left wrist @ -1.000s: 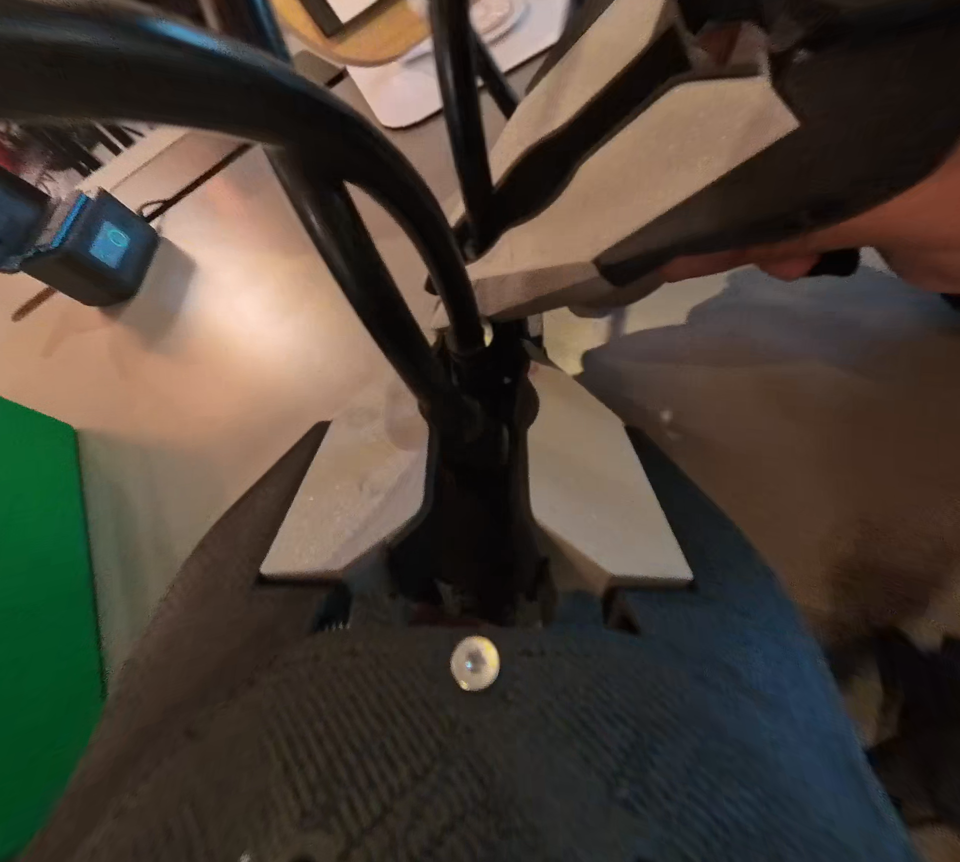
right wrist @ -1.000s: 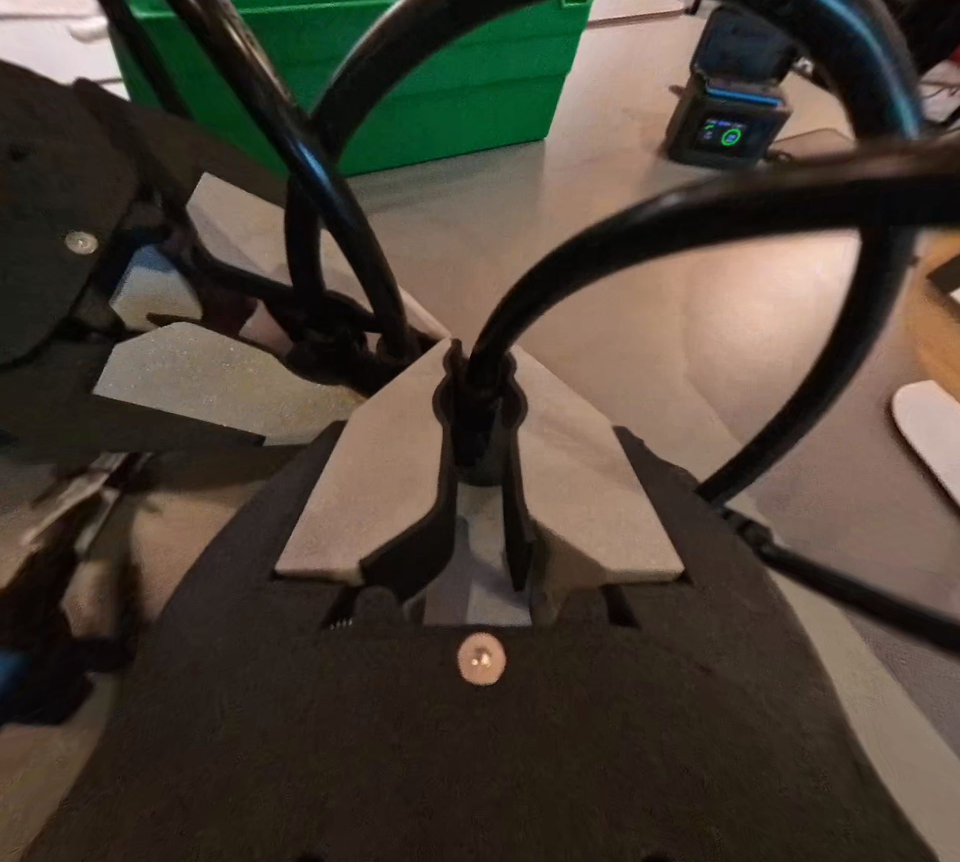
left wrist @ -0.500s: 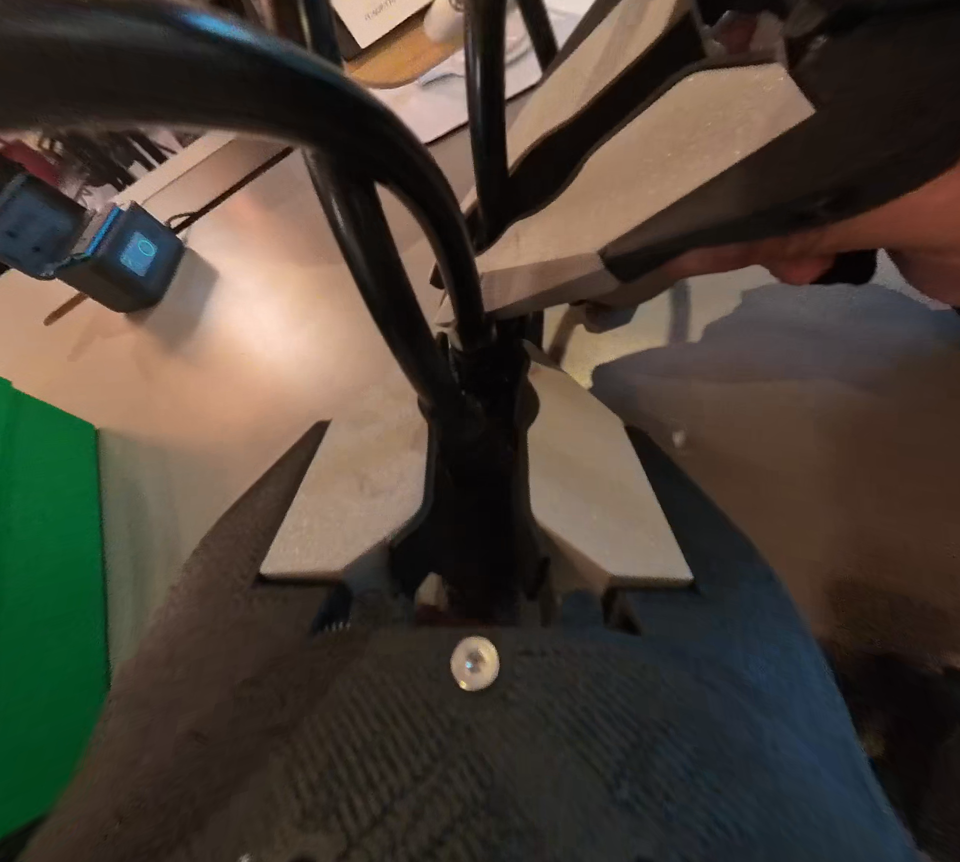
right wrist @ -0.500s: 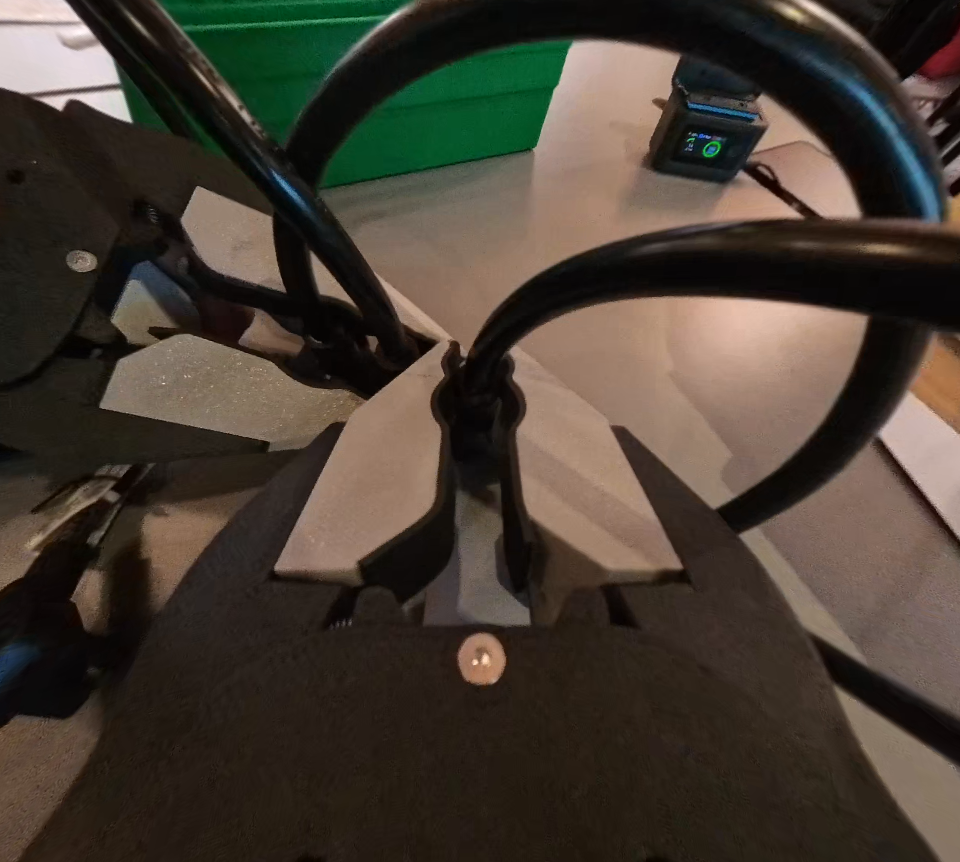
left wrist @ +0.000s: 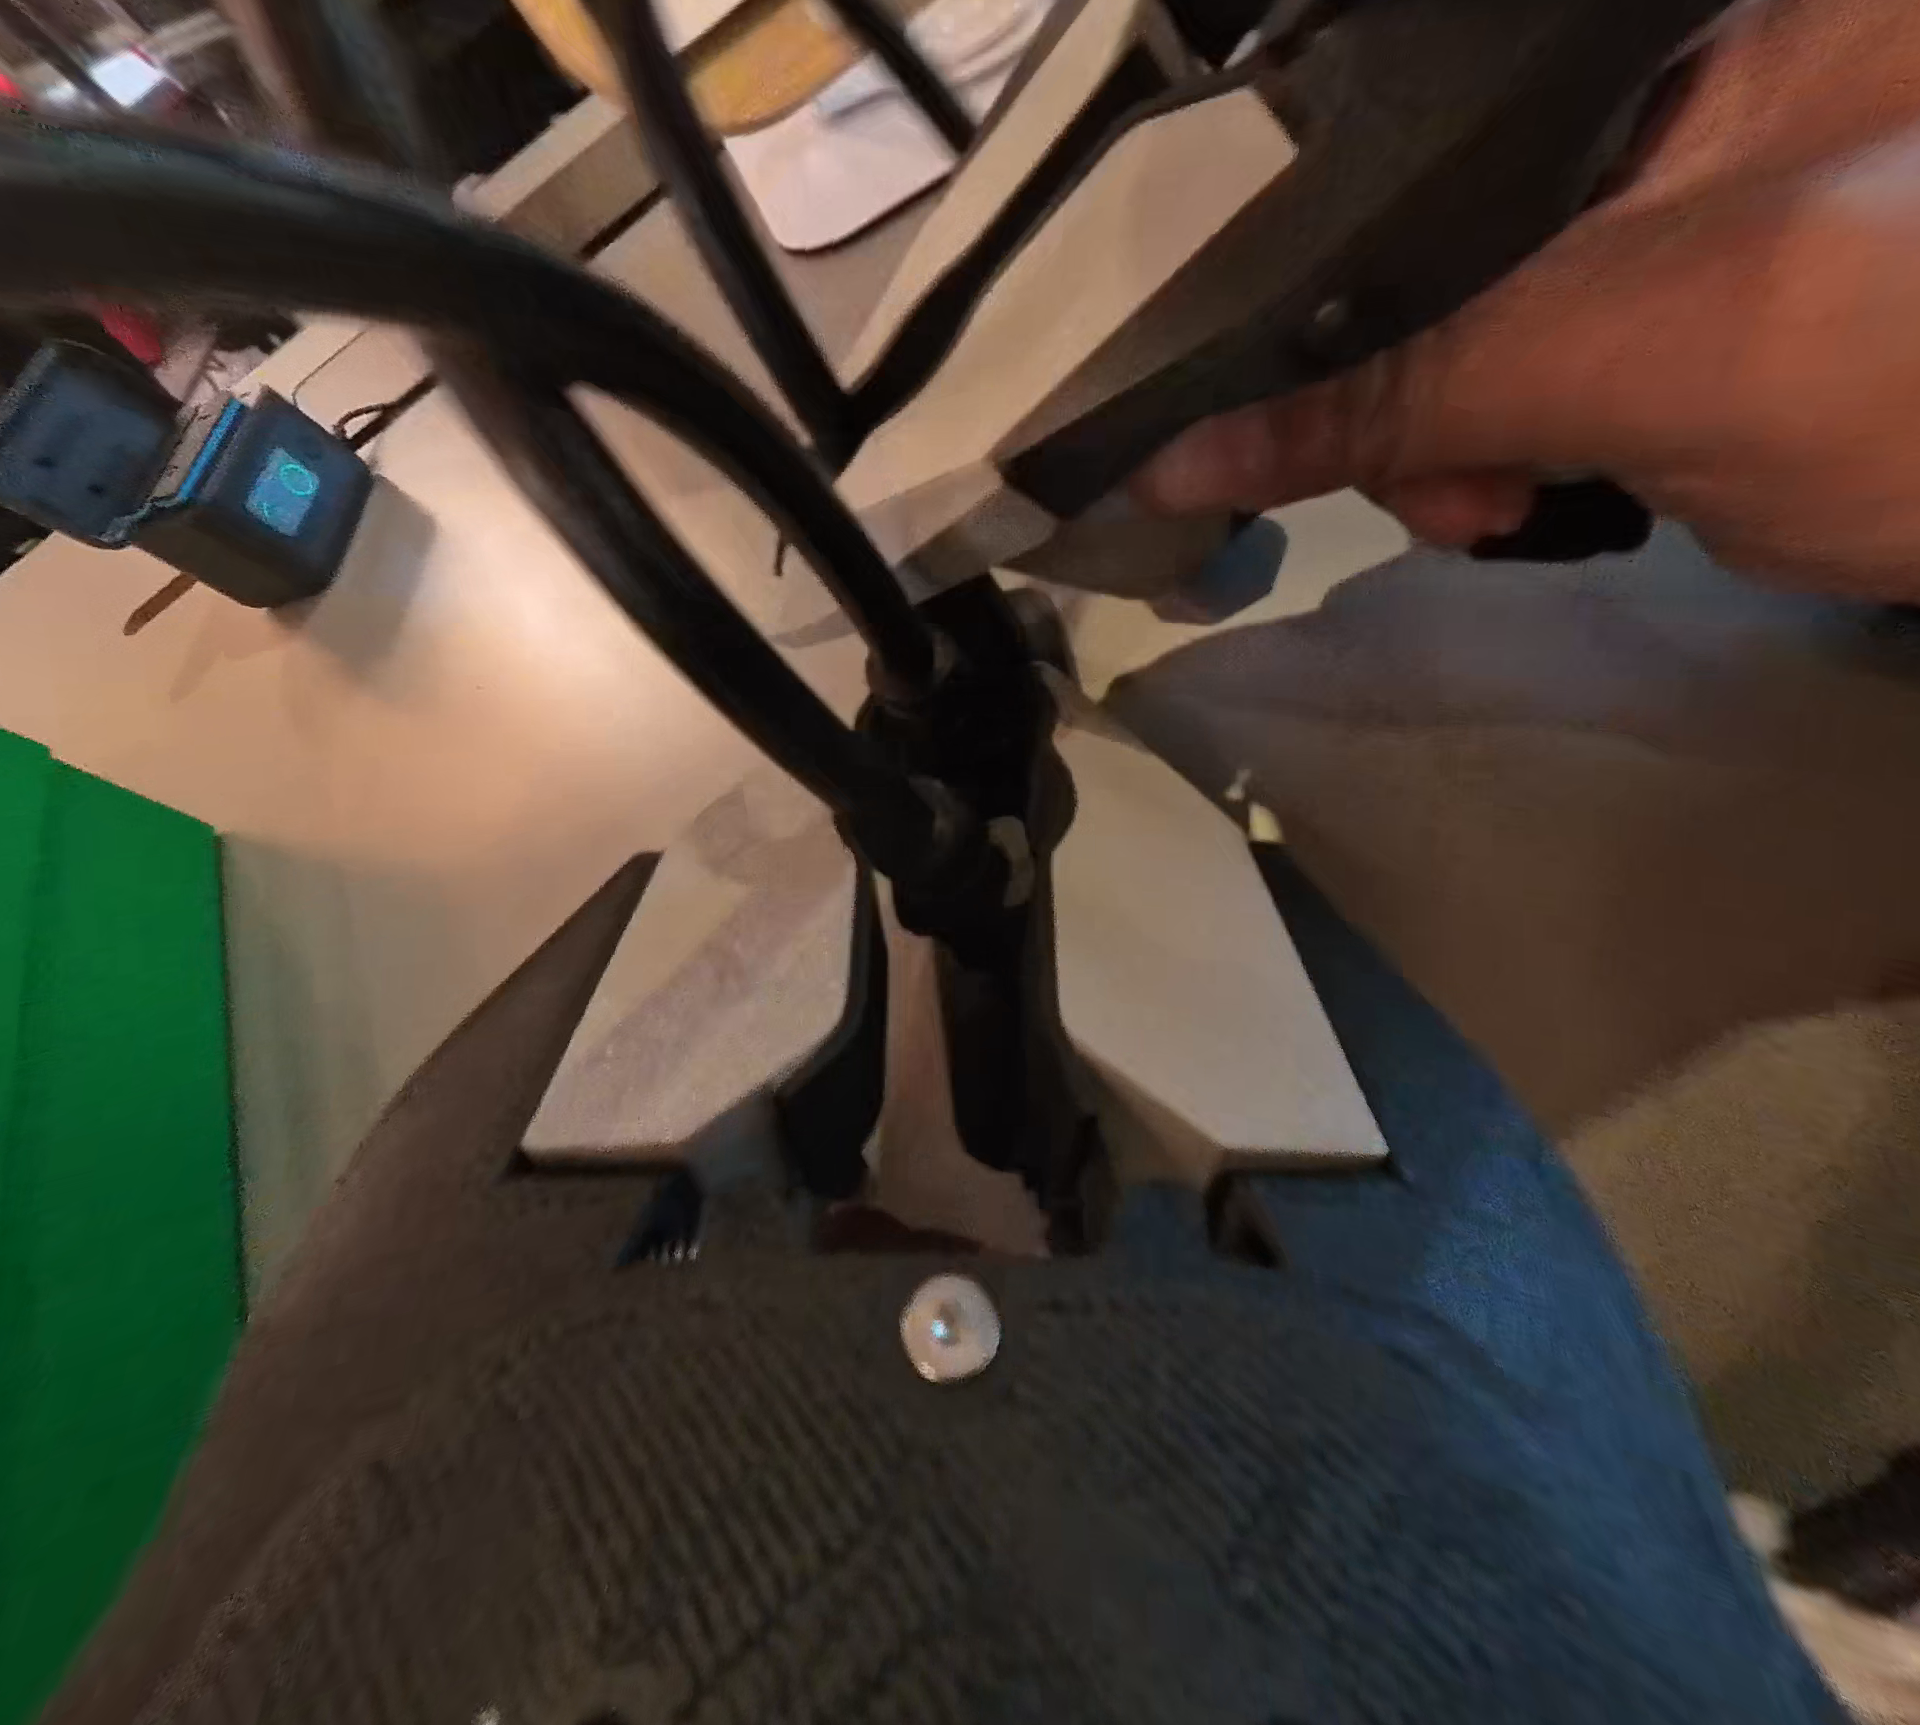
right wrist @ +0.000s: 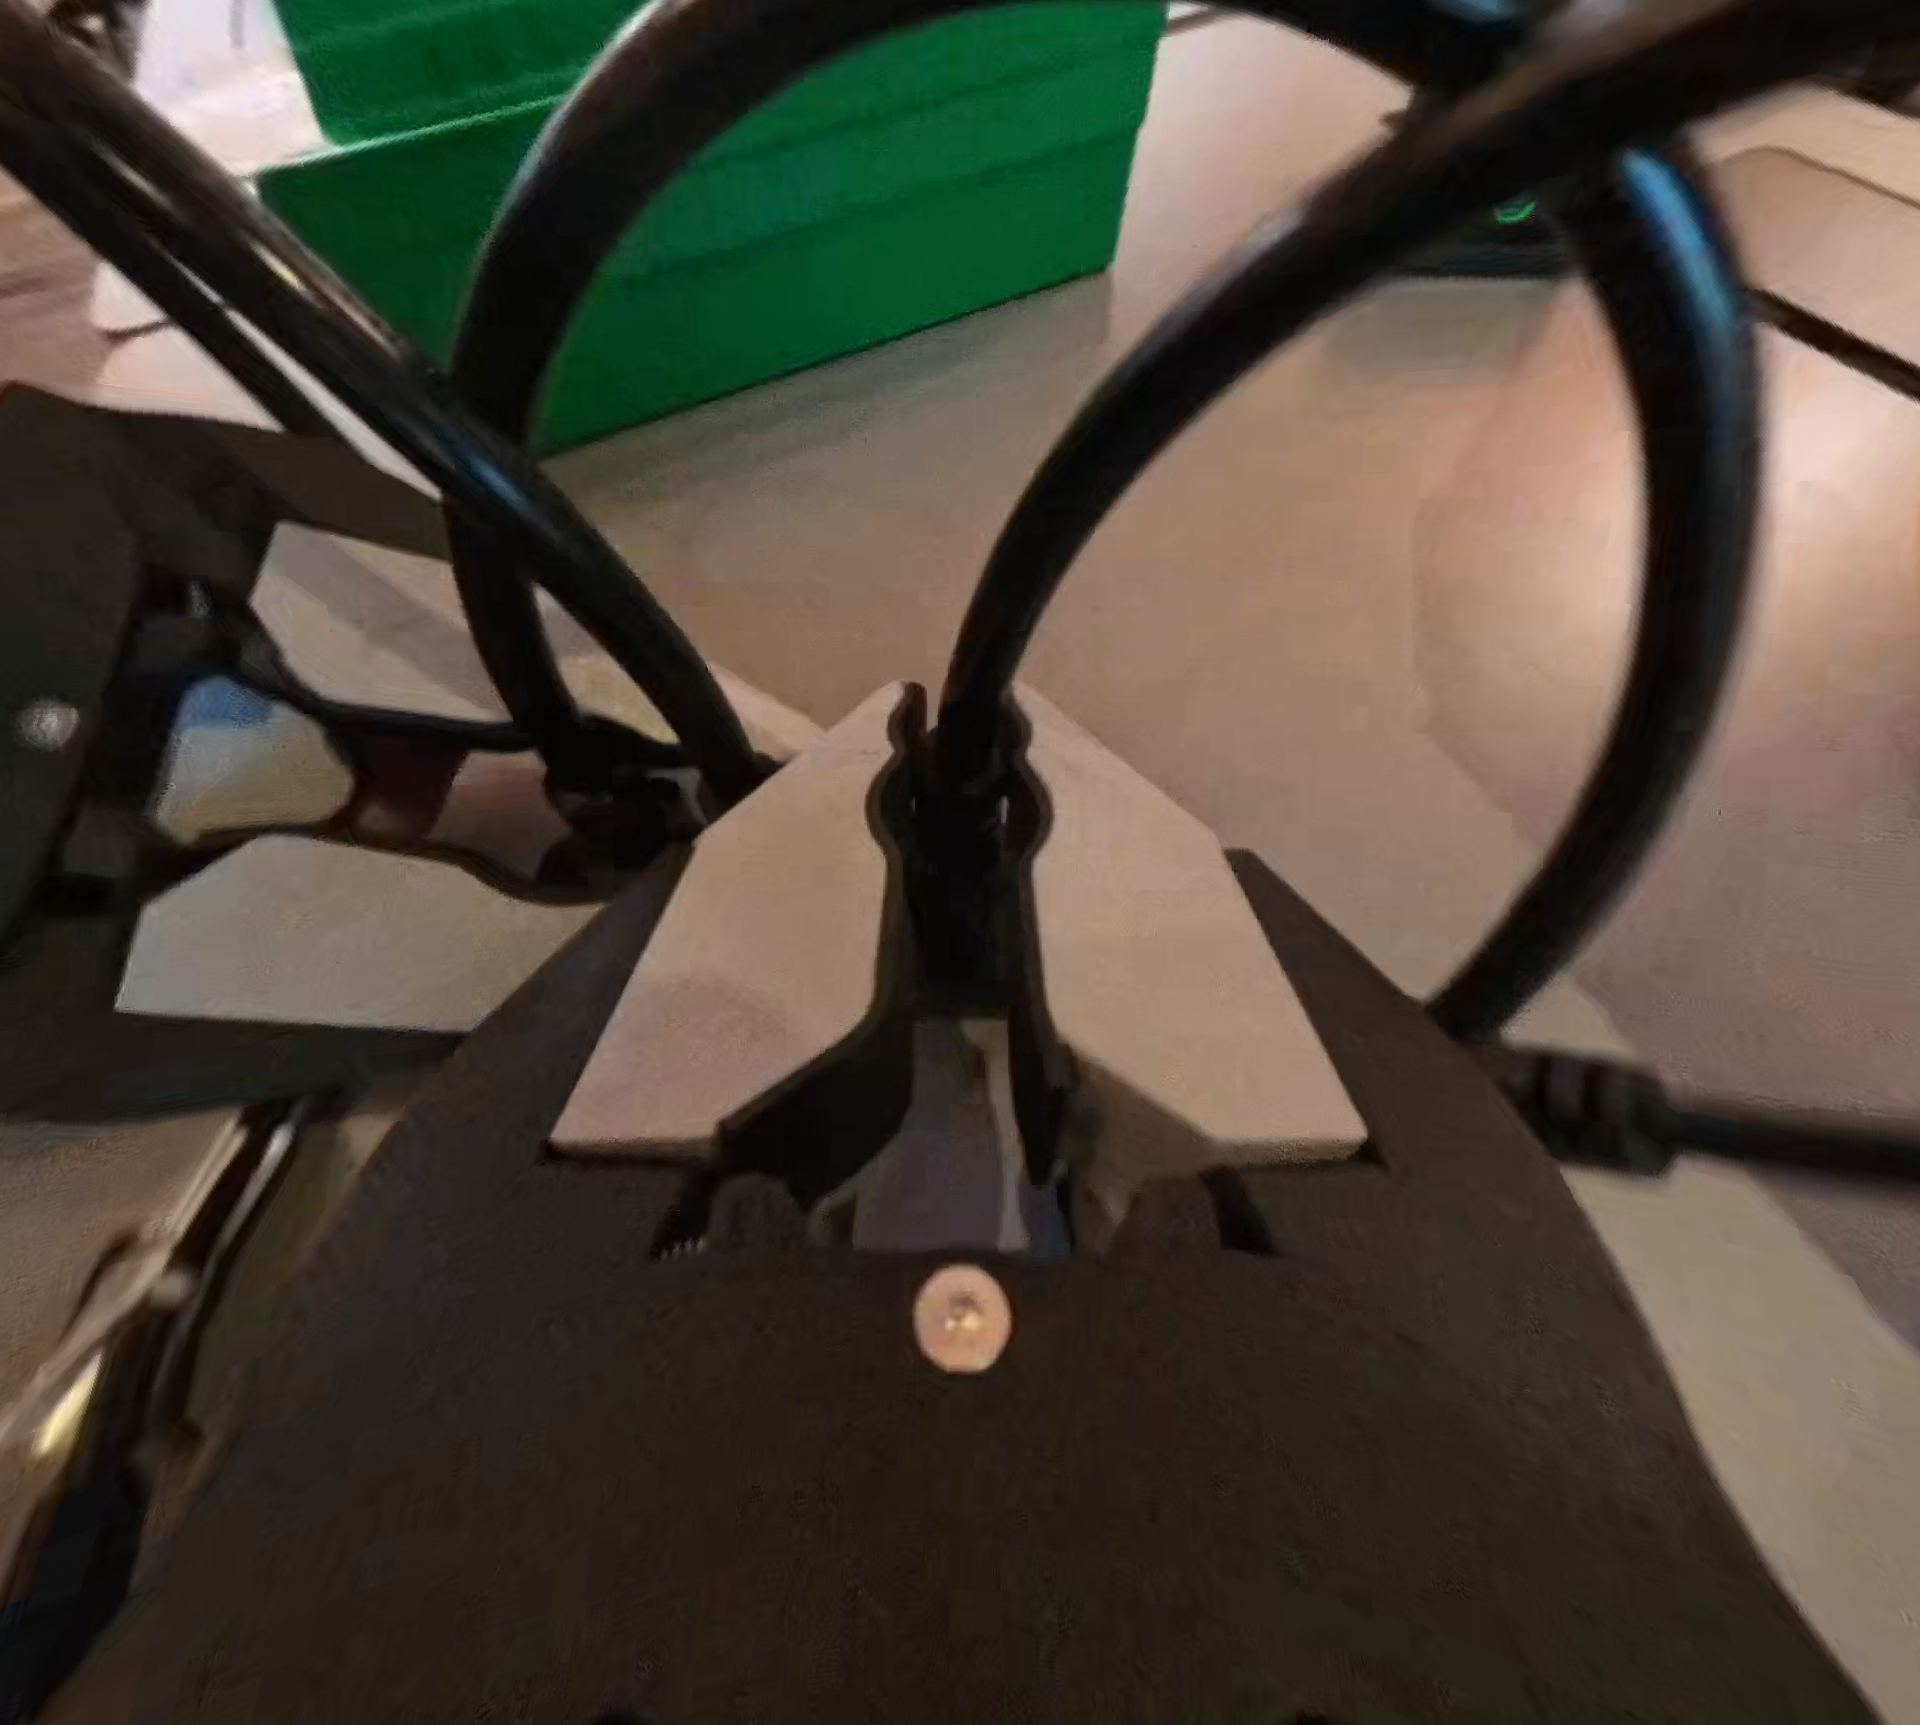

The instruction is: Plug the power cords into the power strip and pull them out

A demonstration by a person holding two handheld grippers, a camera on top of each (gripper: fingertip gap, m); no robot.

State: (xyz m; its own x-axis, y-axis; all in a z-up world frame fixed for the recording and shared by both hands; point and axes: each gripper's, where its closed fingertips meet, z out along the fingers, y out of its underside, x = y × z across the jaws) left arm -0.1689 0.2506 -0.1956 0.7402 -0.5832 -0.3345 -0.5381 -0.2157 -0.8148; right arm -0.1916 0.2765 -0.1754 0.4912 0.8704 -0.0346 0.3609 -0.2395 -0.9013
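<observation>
In the left wrist view my left gripper (left wrist: 951,792) is shut on the black plug ends (left wrist: 935,844) of two power cords (left wrist: 520,293), which arch up and to the left. My right gripper (left wrist: 883,522) comes in from the upper right, held by a hand, its tips almost touching mine. In the right wrist view my right gripper (right wrist: 961,719) is shut on the black plug neck (right wrist: 961,834) of a cord (right wrist: 1195,387) that loops up to the right. The left gripper (right wrist: 665,792) shows at the left there. I cannot make out the power strip.
A green bin (right wrist: 727,169) stands at the back of the table and shows at the left in the left wrist view (left wrist: 104,1156). A small black device with a lit screen (left wrist: 260,501) sits on the tabletop. A wooden board with a paper sign (left wrist: 727,65) stands beyond. Another cord end (right wrist: 1590,1114) lies at the right.
Both grippers have shifted and tilted together, still shut on their cords. The plugs in my left gripper now sit nearer its right finger. The cord loops have swung, and both views are blurred.
</observation>
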